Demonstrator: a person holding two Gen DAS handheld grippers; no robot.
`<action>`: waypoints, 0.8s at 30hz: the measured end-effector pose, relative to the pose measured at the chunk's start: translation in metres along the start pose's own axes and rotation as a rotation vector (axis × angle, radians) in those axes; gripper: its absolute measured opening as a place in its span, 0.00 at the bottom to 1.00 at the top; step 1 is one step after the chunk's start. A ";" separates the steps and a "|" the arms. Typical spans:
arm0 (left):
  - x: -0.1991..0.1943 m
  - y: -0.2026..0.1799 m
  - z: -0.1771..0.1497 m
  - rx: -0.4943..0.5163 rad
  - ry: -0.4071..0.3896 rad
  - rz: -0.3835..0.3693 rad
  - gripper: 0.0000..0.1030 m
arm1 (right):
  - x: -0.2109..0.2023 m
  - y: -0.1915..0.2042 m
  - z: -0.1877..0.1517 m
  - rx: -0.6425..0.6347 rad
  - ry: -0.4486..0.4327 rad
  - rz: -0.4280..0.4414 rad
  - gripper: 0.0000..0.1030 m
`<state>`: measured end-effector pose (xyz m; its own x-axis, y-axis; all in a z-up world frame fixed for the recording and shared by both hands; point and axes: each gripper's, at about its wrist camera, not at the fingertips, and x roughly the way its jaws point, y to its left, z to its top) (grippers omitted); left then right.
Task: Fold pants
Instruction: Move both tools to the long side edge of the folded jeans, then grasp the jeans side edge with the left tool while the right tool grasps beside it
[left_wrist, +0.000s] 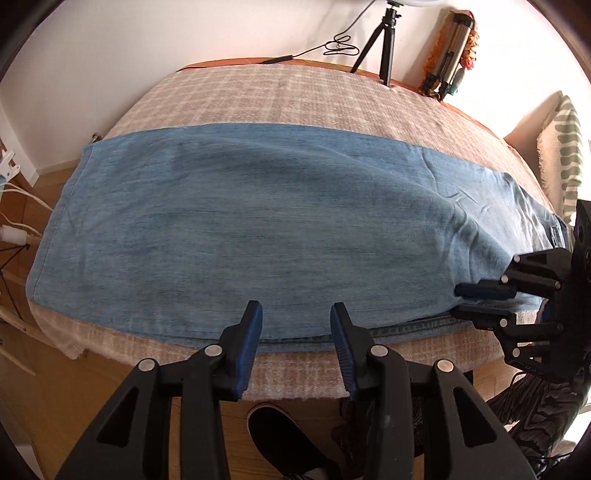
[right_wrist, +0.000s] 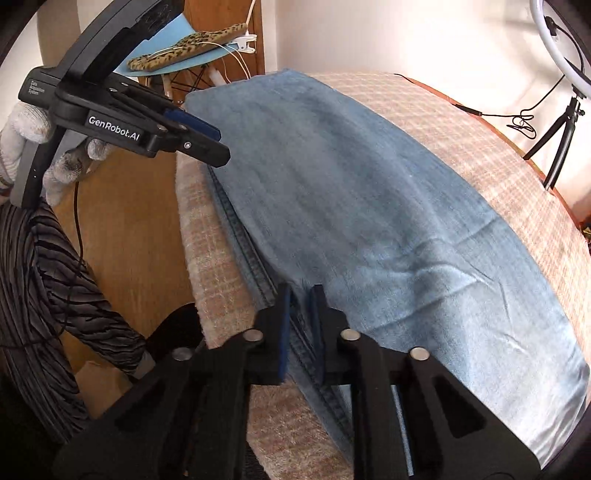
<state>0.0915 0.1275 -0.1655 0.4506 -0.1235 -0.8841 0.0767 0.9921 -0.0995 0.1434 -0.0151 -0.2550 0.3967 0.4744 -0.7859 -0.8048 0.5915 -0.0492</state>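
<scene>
In the left wrist view, the pants (left_wrist: 258, 229) lie flat as a long blue denim band across the checked blanket (left_wrist: 258, 96) covering the table, running from 9 o'clock to 3 o'clock. The left gripper (left_wrist: 295, 325) sits at 6 o'clock with its jaws wide apart, fingertips over the near seam edge of the denim and nothing between them. At 3 o'clock the right gripper (left_wrist: 476, 301) comes in sideways, its two fingers narrowed on the near edge of the pants. A black tripod (left_wrist: 384, 40) stands at 1 o'clock, and a dark shoe (left_wrist: 280, 439) shows on the floor at 6 o'clock.

Only the right wrist view shows the gloved left hand (right_wrist: 55, 158) at 9 o'clock, wrapped around the handle of the left gripper (right_wrist: 218, 142), which is level and pointing toward 3 o'clock over the pants' (right_wrist: 351, 206) edge. The right gripper (right_wrist: 299, 295) at 6 o'clock is closed to a narrow gap, pinching the seamed hem. A white ring light (right_wrist: 554, 40) curves at 1 o'clock, and a leopard-print item (right_wrist: 184, 51) lies at 11 o'clock.
</scene>
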 end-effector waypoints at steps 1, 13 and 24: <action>-0.001 0.007 -0.001 -0.023 -0.004 -0.002 0.35 | -0.002 0.002 0.001 -0.001 0.003 0.030 0.05; -0.021 0.100 -0.014 -0.265 -0.061 0.067 0.34 | -0.008 0.023 0.009 -0.073 0.004 -0.030 0.26; -0.042 0.244 0.001 -0.551 -0.107 0.196 0.34 | 0.008 0.013 0.005 -0.038 0.040 -0.017 0.29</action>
<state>0.0928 0.3751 -0.1522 0.4990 0.0898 -0.8619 -0.4774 0.8586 -0.1869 0.1384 -0.0005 -0.2583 0.3936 0.4378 -0.8084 -0.8144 0.5740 -0.0857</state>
